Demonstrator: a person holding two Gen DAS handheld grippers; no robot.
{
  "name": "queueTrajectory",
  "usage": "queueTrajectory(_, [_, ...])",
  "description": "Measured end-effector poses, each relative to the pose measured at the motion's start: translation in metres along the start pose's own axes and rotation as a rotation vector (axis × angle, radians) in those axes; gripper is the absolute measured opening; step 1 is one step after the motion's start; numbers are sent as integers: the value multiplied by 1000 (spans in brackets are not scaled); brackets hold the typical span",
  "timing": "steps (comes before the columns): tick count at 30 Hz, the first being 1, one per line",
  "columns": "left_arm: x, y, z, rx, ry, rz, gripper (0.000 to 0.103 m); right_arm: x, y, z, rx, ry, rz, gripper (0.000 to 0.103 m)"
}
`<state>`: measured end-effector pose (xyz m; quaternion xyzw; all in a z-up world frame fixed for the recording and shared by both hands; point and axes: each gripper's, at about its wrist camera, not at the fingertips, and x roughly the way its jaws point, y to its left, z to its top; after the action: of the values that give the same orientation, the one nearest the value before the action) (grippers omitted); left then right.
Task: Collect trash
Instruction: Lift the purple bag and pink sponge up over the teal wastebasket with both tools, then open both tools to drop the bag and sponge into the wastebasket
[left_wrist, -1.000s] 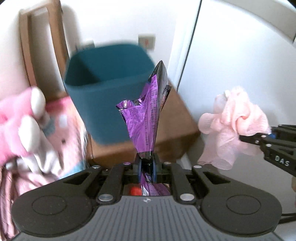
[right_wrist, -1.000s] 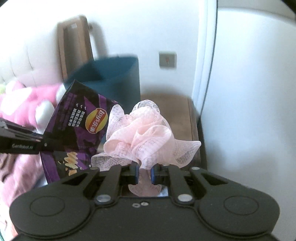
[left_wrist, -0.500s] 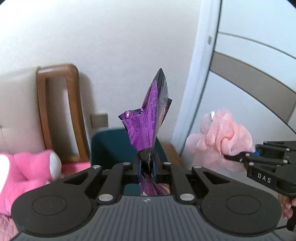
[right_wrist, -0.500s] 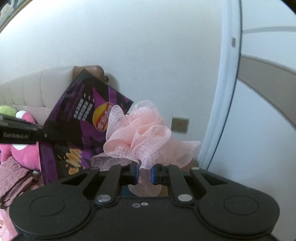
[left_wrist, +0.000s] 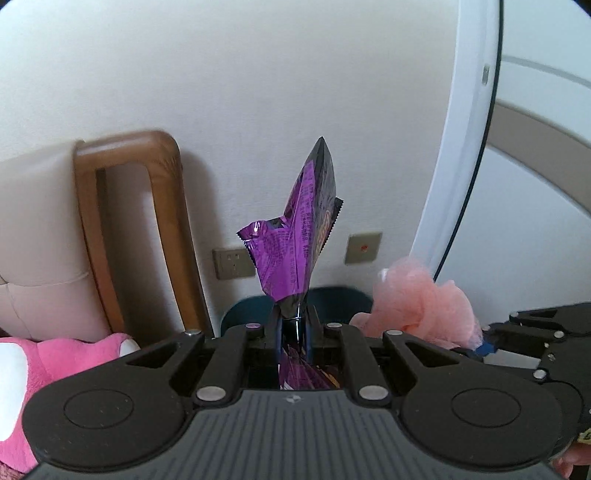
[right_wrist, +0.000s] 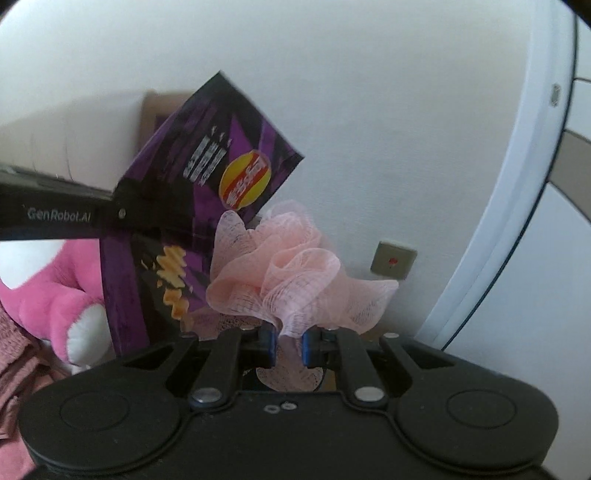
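The left tongs (left_wrist: 293, 325) are clamped on the pinched lower part of a purple chip bag (left_wrist: 299, 243), which stands up from the jaws. The right tongs (right_wrist: 288, 341) are clamped on a pink mesh puff (right_wrist: 291, 277), which bulges above the blue pads (right_wrist: 266, 341). In the left view the right tongs (left_wrist: 484, 341) come in from the right edge with the puff (left_wrist: 424, 302) at their tip, just beside the bag.

A second ago the teal bin filled the left view and stood well behind both items. Now only its rim (left_wrist: 332, 295) peeps over the left tongs' body, directly below the bag, and the views have tipped up toward the wall. Both loads look unchanged in their grip. As a judgement, both pieces of trash have been brought over the bin's mouth, so the carry is nearly done and letting go is what remains; whether the puff hangs over the opening or beside it cannot be told.

Counted, near to far: two tongs, one bag, one puff, one bin. To the left, one pink plush toy (left_wrist: 66, 362). Beyond it, one wooden bed frame post (left_wrist: 129, 229) beside a cream headboard (left_wrist: 37, 240). On the wall, two plates: a socket (left_wrist: 232, 263) and a switch with a red dot (left_wrist: 363, 248). One white door frame (left_wrist: 469, 155) curves up the right side.
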<state>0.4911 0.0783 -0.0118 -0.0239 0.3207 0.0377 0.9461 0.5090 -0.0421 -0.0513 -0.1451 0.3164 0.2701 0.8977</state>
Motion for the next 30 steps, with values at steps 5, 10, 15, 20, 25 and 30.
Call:
queueTrajectory(5, [37,-5,-8,64,68,14,11,42,2,2,16,74,0,13])
queueTrajectory(10, [70,-5,-17,80,154,18,11,80,5,11,-10,133,5,15])
queueTrajectory(15, [86,-4,-20,72,197,1,11,107,6,12,-27,171,25,17])
queueTrajectory(20, [103,-3,-25,75,245,-7,11,112,11,0,-22,211,27,23])
queueTrajectory(25, [119,2,-36,70,298,8,10,117,11,-10,-13,231,28,30])
queueTrajectory(30, [128,3,-47,82,337,33,11,116,12,-15,-10,219,39,48])
